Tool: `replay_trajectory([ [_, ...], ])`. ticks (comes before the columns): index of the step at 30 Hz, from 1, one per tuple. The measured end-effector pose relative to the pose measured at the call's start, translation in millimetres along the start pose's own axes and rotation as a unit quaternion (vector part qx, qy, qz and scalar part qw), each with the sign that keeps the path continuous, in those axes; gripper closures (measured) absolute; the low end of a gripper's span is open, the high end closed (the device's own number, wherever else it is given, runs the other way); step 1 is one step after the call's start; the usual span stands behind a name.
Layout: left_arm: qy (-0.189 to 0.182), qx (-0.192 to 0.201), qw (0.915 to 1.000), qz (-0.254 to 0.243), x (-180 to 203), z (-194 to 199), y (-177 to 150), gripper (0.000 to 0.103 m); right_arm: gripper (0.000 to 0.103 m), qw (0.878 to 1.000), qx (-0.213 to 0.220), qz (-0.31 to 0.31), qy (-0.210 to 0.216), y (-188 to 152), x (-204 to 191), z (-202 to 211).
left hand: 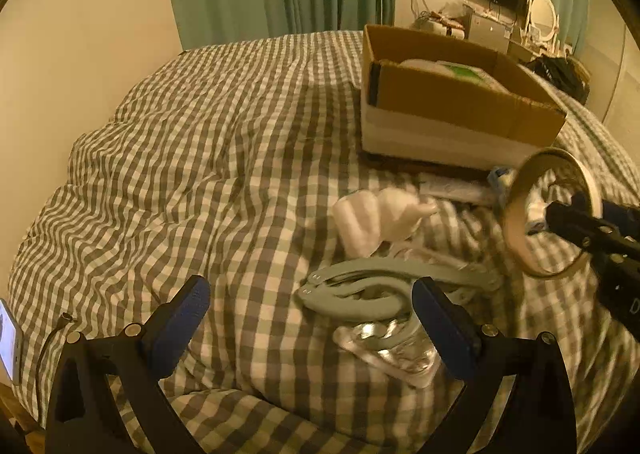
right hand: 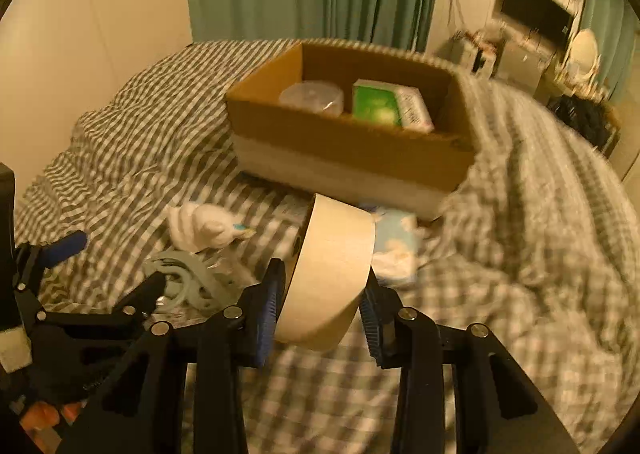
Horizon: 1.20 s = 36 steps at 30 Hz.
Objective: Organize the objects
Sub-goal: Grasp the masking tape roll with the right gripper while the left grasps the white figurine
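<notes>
Right gripper (right hand: 322, 314) has its blue-padded fingers clamped on a wide cream-coloured roll of tape (right hand: 332, 274), held up above the grey-and-white checked duvet (right hand: 520, 254), just in front of the open brown cardboard box (right hand: 348, 146). Inside that box sit a green-and-white carton (right hand: 390, 104) and a clear plastic tub (right hand: 312, 96). Left gripper (left hand: 310, 318) hangs wide open over grey-green plastic hangers (left hand: 360, 290) and a clear crinkled wrapper (left hand: 388, 350), gripping nothing.
</notes>
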<state>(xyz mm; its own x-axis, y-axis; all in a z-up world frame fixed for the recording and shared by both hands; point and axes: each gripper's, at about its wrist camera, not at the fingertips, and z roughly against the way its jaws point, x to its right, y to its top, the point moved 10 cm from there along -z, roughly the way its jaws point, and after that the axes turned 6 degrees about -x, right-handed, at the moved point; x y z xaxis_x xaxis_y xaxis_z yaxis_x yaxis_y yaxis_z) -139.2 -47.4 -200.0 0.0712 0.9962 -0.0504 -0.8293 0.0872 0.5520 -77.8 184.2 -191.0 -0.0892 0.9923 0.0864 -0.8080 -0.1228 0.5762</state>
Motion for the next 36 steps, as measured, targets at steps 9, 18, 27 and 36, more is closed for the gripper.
replay_trajectory([
  [9,-0.029,0.006,0.9995,0.015,19,-11,28,0.0,0.074,1.0,0.015,-0.025,-0.011,10,38,16],
  [18,-0.054,-0.031,0.9978,0.021,35,-55,43,0.0,0.074,1.0,-0.002,-0.008,-0.005,4,46,-3],
  [27,-0.073,-0.068,0.995,0.008,47,-82,37,0.039,0.074,1.0,-0.001,-0.009,0.008,5,49,-7],
  [36,-0.062,-0.047,0.9969,0.008,40,-41,33,0.041,0.074,1.0,0.02,-0.003,0.018,11,46,25],
])
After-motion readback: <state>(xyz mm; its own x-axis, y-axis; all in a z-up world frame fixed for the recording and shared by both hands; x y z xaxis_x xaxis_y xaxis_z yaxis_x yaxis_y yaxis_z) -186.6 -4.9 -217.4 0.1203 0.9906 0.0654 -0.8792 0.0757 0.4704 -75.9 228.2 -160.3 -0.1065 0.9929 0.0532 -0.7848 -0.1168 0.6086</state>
